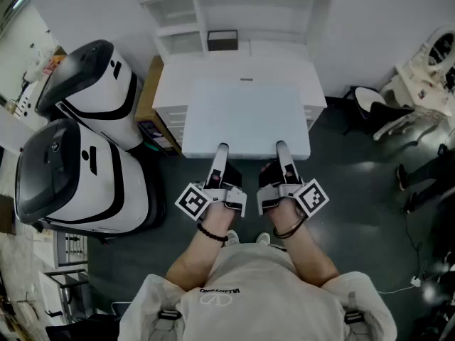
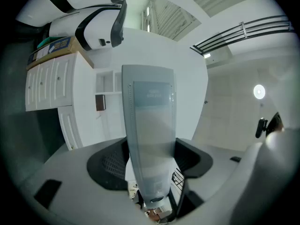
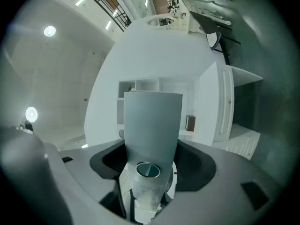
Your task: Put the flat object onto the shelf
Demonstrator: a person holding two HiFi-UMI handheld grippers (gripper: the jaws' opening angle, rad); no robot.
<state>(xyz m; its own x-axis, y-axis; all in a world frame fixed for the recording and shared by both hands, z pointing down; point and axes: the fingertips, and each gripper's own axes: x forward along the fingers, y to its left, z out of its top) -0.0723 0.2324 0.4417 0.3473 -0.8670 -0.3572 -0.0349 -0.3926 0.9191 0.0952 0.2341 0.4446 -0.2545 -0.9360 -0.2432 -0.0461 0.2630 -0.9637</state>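
Observation:
The flat object (image 1: 245,116) is a wide pale white panel held level in front of me, over the white cabinet top (image 1: 313,73). My left gripper (image 1: 221,156) and right gripper (image 1: 282,153) both grip its near edge, side by side. The left gripper view shows the panel (image 2: 150,121) edge-on, running out from between the jaws of the left gripper (image 2: 150,159). The right gripper view shows the same panel (image 3: 152,121), with the right gripper (image 3: 152,159) shut on it. The white shelf unit (image 1: 234,9) rises beyond the cabinet, with open cubbies (image 3: 145,86).
A small dark box (image 1: 222,40) stands on the lowest shelf. Two large white-and-black machines (image 1: 96,84) (image 1: 71,183) crowd the left side, with a cardboard box (image 1: 151,94) beside the cabinet. A white chair (image 1: 377,109) stands on the dark floor at the right.

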